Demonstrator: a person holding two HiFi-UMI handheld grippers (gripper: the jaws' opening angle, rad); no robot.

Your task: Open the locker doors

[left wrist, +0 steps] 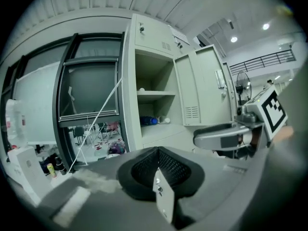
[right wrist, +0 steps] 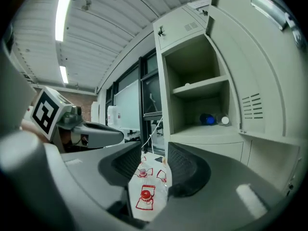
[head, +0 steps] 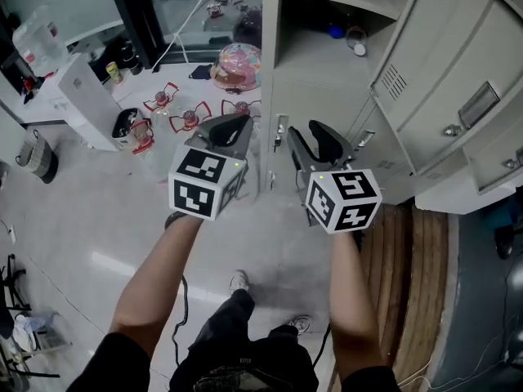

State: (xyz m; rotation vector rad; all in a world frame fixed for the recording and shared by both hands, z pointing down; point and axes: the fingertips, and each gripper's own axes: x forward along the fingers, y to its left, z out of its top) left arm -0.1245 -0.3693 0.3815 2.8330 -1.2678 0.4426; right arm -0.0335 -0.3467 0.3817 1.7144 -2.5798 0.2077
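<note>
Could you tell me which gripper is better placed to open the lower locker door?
Probably the right gripper: its jaws stand apart and empty, just beside the latch. The left gripper has its jaws together, left of the locker.

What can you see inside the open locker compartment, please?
On its floor lie a blue item and a white-capped item; a small white object sits on the shelf, whose top is mostly hidden from below.

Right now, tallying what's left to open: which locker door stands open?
The tall door, swung right off the shelved compartment. The small door above that compartment is shut.
</note>
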